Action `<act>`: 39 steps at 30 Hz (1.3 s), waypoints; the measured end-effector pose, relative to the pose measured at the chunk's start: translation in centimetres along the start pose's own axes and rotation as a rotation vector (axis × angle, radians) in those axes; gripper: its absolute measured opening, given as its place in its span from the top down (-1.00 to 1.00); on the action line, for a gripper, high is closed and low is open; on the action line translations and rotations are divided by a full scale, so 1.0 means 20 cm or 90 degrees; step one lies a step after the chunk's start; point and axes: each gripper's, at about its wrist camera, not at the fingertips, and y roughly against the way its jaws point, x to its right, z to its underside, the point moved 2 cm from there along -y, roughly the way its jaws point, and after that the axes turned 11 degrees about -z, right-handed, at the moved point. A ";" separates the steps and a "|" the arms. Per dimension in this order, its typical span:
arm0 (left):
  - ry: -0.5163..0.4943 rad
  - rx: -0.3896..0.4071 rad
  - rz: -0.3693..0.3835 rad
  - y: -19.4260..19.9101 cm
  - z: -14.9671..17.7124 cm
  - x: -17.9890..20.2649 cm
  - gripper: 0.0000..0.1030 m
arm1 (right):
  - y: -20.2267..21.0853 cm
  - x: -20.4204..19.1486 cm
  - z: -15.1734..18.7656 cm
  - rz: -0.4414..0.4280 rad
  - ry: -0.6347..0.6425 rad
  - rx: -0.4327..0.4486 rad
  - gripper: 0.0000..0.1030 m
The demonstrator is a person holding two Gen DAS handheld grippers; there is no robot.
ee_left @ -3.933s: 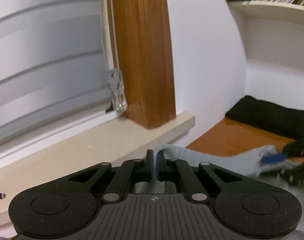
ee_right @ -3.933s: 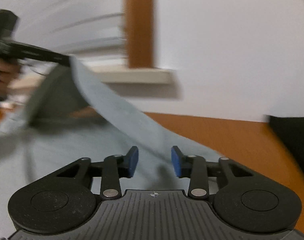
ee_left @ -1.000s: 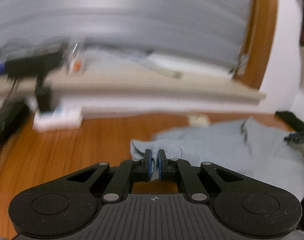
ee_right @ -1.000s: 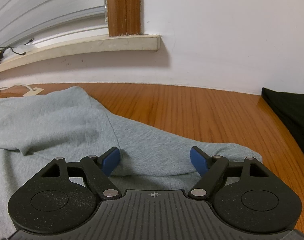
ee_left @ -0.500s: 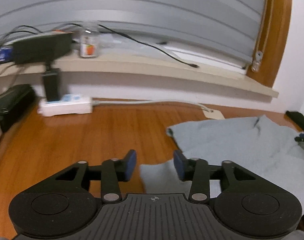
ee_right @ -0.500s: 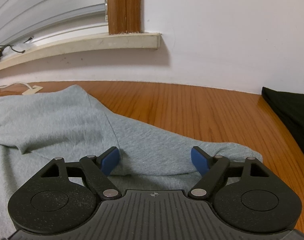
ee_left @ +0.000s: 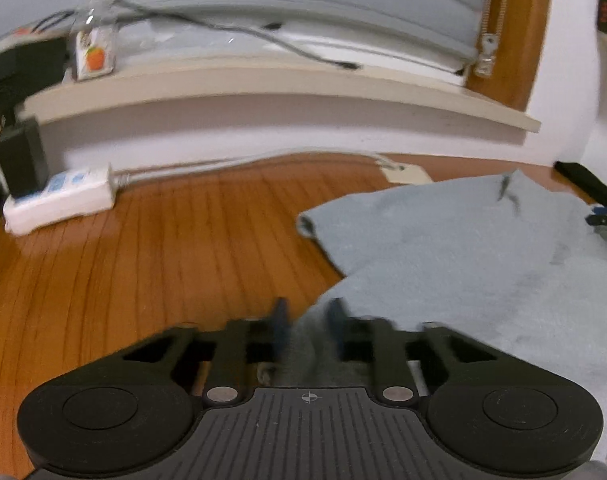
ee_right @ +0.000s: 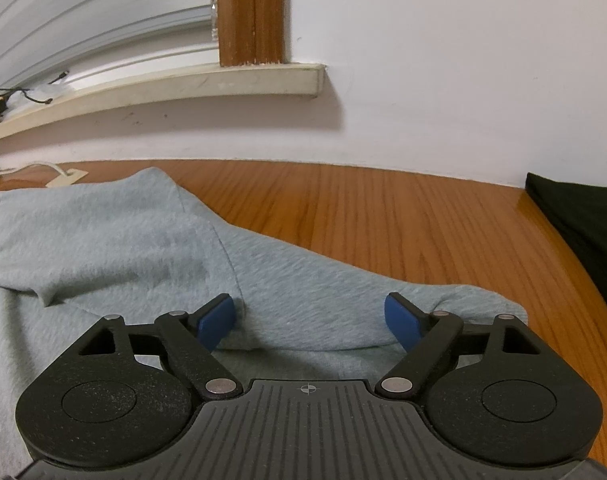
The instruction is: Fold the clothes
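**Grey top on the table, one claw pinching its corner**

Grey cloth fills the near part of both views. It is a soft grey top (ee_right: 115, 240) lying partly folded on the brown wooden table (ee_right: 383, 208).

In the left wrist view, the left claw (ee_left: 306, 326) has just been closing, and its two fingers now sit close together with a corner of the grey top bunched between them. The picture is blurry there, but the cloth looks pinched.

In the right wrist view, the right claw (ee_right: 312, 318) has just been opening a little. Its blue pads (ee_right: 217, 322) stand wide apart just above a folded edge of the top and do not squeeze it.

Farther back on the table are a white power strip (ee_left: 59, 200) with a black plug (ee_left: 21, 156), and a black cloth (ee_right: 579, 216) off to the right.

Behind them a pale window sill (ee_left: 263, 80) holds a small jar (ee_left: 95, 50) and a thin cable (ee_left: 243, 32). A wooden frame (ee_right: 251, 12) and a white wall (ee_right: 443, 60) are farthest away.
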 end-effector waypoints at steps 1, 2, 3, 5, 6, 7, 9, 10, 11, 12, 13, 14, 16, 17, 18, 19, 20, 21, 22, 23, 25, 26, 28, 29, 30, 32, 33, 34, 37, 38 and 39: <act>0.000 0.014 -0.008 0.02 -0.02 0.01 0.79 | 0.00 0.00 0.00 0.000 0.000 0.000 -0.58; 0.008 0.033 -0.015 0.05 -0.04 0.02 0.80 | 0.00 0.00 0.00 0.000 0.000 0.000 -0.58; 0.033 0.064 -0.021 0.10 -0.08 0.00 0.80 | 0.00 0.00 0.00 0.000 0.000 0.000 -0.58; 0.094 0.107 -0.029 0.18 -0.17 -0.05 0.80 | 0.00 -0.01 0.00 0.000 0.000 -0.001 -0.58; 0.109 0.113 -0.038 0.19 -0.21 -0.08 0.76 | 0.00 -0.01 0.00 -0.001 0.001 -0.002 -0.58; 0.104 0.105 -0.053 0.17 -0.23 -0.08 0.67 | 0.00 -0.01 0.00 -0.002 0.002 -0.003 -0.58; 0.077 0.067 -0.090 0.09 -0.24 -0.05 0.54 | -0.01 -0.01 0.00 -0.002 0.002 -0.004 -0.58; 0.064 0.049 -0.108 0.05 -0.24 -0.04 0.45 | 0.00 -0.01 0.00 -0.002 0.001 -0.003 -0.59; 0.053 0.035 -0.121 0.02 -0.23 -0.02 0.41 | 0.00 -0.01 0.00 -0.002 0.000 -0.001 -0.59; 0.049 0.034 -0.120 0.01 -0.22 0.00 0.31 | 0.00 -0.01 0.00 -0.001 -0.001 0.000 -0.59; 0.046 0.034 -0.117 0.00 -0.20 0.03 0.26 | 0.00 -0.01 0.00 0.000 -0.001 0.001 -0.59; 0.042 0.036 -0.113 0.00 -0.18 0.06 0.19 | 0.00 -0.01 0.00 0.000 -0.001 0.001 -0.59; 0.026 0.037 -0.101 0.00 -0.16 0.13 0.19 | 0.01 -0.01 0.00 0.000 -0.001 0.004 -0.59; 0.014 0.037 -0.094 0.00 -0.14 0.17 0.19 | 0.01 -0.01 0.00 0.000 -0.001 0.007 -0.59; 0.003 0.038 -0.086 0.00 -0.13 0.22 0.19 | 0.01 -0.01 0.00 0.000 -0.002 0.009 -0.59; -0.009 0.041 -0.075 0.01 -0.13 0.27 0.19 | 0.01 0.00 0.00 0.000 -0.004 0.011 -0.59; -0.020 0.046 -0.061 0.02 -0.12 0.33 0.19 | 0.01 0.00 0.00 -0.001 -0.007 0.011 -0.59; -0.031 0.052 -0.046 0.03 -0.12 0.39 0.20 | 0.01 0.00 0.00 -0.002 -0.010 0.010 -0.59; -0.041 0.058 -0.029 0.04 -0.11 0.45 0.24 | 0.01 0.00 0.00 -0.003 -0.011 0.009 -0.59; -0.051 0.063 -0.012 0.05 -0.10 0.52 0.27 | 0.01 0.00 0.00 -0.002 -0.011 0.009 -0.59; -0.076 0.066 0.024 0.07 -0.09 0.66 0.45 | 0.01 0.00 0.00 0.001 -0.007 0.008 -0.59; -0.089 0.068 0.039 0.07 -0.08 0.73 0.52 | 0.01 0.00 0.00 0.002 -0.005 0.008 -0.59; -0.117 0.068 0.070 0.08 -0.08 0.86 0.70 | 0.01 -0.01 0.00 0.003 -0.003 0.006 -0.59; -0.130 0.068 0.085 0.07 -0.08 0.92 0.70 | 0.01 -0.01 0.00 0.003 -0.003 0.006 -0.59; -0.144 0.068 0.097 0.07 -0.07 0.98 0.70 | 0.01 -0.01 0.00 0.003 -0.003 0.007 -0.59; -0.169 0.065 0.113 0.04 -0.06 1.08 0.70 | 0.01 -0.01 0.00 0.003 -0.004 0.007 -0.59; -0.182 0.063 0.121 0.03 -0.05 1.13 0.66 | 0.01 -0.01 0.00 0.002 -0.005 0.007 -0.59; -0.196 0.062 0.124 0.01 -0.04 1.18 0.66 | 0.01 0.00 0.00 0.002 -0.005 0.007 -0.59; -0.250 0.067 0.082 -0.08 -0.04 1.28 0.56 | 0.01 0.00 0.00 0.001 -0.006 0.008 -0.59; -0.269 0.071 0.062 -0.10 -0.03 1.30 0.56 | 0.01 0.00 0.00 0.001 -0.006 0.008 -0.59; -0.283 0.080 0.049 -0.12 -0.03 1.32 0.54 | 0.01 0.00 0.00 0.002 -0.006 0.008 -0.59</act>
